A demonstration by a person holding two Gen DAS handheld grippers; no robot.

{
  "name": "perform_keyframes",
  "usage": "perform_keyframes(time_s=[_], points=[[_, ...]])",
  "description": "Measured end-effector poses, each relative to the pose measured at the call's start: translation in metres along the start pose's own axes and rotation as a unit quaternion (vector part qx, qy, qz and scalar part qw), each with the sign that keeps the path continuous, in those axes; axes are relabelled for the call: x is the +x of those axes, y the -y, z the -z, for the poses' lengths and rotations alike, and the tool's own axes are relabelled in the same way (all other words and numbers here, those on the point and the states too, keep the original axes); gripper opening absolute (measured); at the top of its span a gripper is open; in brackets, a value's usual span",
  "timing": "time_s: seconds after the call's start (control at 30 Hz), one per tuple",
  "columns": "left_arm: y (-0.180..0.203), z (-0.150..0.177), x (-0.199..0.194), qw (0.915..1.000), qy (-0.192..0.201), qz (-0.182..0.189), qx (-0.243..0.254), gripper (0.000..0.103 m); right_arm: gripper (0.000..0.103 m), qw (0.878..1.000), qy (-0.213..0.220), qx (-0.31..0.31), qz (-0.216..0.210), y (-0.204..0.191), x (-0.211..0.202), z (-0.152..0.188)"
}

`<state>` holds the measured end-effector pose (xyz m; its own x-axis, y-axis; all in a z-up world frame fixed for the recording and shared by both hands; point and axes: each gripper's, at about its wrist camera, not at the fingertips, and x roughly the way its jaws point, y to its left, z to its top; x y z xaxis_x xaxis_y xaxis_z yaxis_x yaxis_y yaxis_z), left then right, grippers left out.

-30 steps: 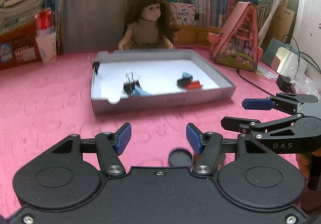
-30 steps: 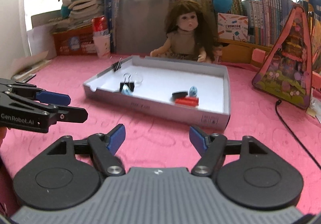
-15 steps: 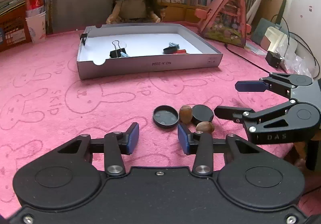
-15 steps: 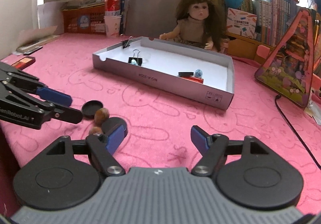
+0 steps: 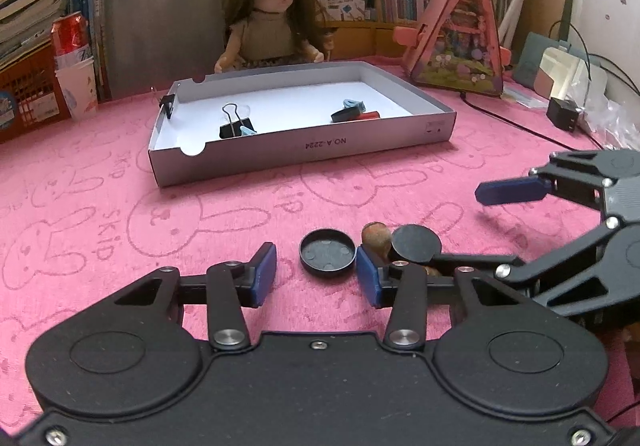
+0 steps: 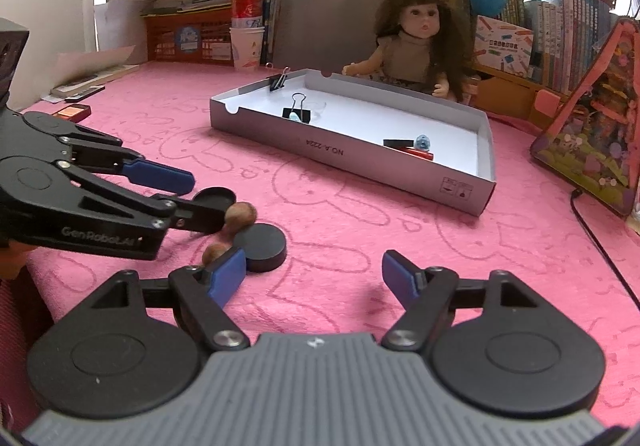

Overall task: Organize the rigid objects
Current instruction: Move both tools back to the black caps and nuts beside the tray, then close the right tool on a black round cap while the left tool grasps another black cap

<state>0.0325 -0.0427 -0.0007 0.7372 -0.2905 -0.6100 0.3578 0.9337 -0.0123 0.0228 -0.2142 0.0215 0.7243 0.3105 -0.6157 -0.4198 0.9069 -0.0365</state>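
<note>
A grey cardboard tray (image 5: 360,138) (image 6: 360,160) sits mid-table, holding a black binder clip (image 5: 236,126) (image 6: 297,112), a black piece, a red piece and a blue piece (image 5: 354,103). On the pink cloth near me lie a black upturned lid (image 5: 328,252) (image 6: 212,198), a black disc (image 5: 416,242) (image 6: 260,246) and two brown nuts (image 5: 376,236) (image 6: 240,215). My left gripper (image 5: 316,276) (image 6: 176,202) is open, its fingers either side of the upturned lid. My right gripper (image 6: 314,276) is open and empty, beside the disc.
A doll (image 5: 272,30) sits behind the tray. A pink triangular toy house (image 5: 460,34) stands at the right with a black cable (image 5: 520,126). A red can and paper cup (image 5: 76,66), books and a grey bin line the back.
Both grippers have pulled back and dropped toward the near table edge, bringing the lid, disc and nuts into view. The left gripper now sits closer around the upturned lid.
</note>
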Motion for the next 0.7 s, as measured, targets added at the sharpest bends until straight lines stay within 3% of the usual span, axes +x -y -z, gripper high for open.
perform_keyframes(time_s=[0.23, 0.7], points=[[-0.002, 0.0, 0.0, 0.9998, 0.001, -0.019, -0.006, 0.029, 0.084, 1.0, 0.0, 0.0, -0.008, -0.007, 0.004, 0.002], [-0.022, 0.004, -0.007, 0.9985, -0.002, -0.04, -0.037, 0.03, 0.085, 1.0, 0.009, 0.013, 0.007, -0.008, 0.012, 0.001]])
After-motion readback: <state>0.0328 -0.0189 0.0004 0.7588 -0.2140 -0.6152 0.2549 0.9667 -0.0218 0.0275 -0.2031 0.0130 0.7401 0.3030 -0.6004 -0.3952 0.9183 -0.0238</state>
